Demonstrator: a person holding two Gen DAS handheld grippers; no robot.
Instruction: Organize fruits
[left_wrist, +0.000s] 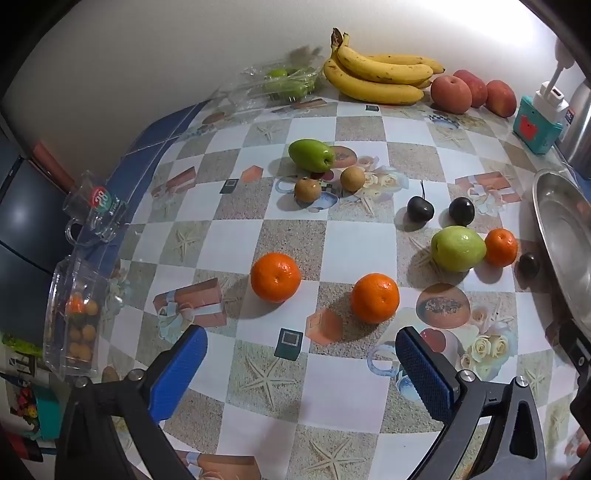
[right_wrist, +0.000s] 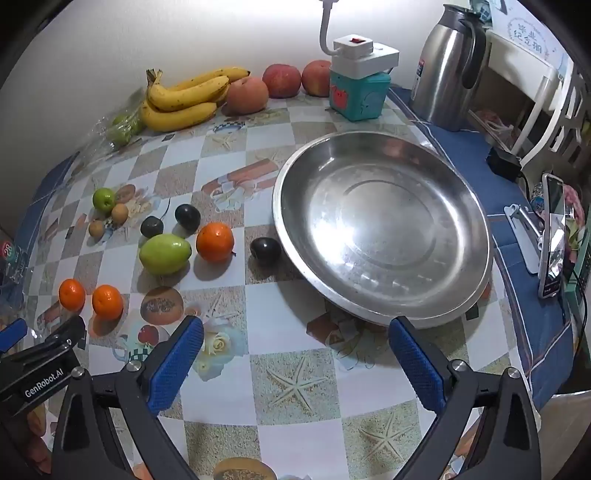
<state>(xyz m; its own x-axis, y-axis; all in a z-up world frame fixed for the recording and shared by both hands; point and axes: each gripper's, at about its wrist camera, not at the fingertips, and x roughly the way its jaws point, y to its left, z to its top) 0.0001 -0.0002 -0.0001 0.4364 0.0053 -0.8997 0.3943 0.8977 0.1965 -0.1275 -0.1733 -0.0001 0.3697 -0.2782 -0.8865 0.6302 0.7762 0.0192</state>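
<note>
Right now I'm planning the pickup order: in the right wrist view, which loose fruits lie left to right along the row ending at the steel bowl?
Green mango → tangerine → dark plum → steel bowl.

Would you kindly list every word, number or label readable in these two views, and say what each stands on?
"GenRobot.AI": on the black body of the left gripper, seen in the right wrist view.
Chinese characters on the card behind the steel flask: too blurred to read.
Round label on the glass mug: digits unclear.
Flask's label: too small.
</note>
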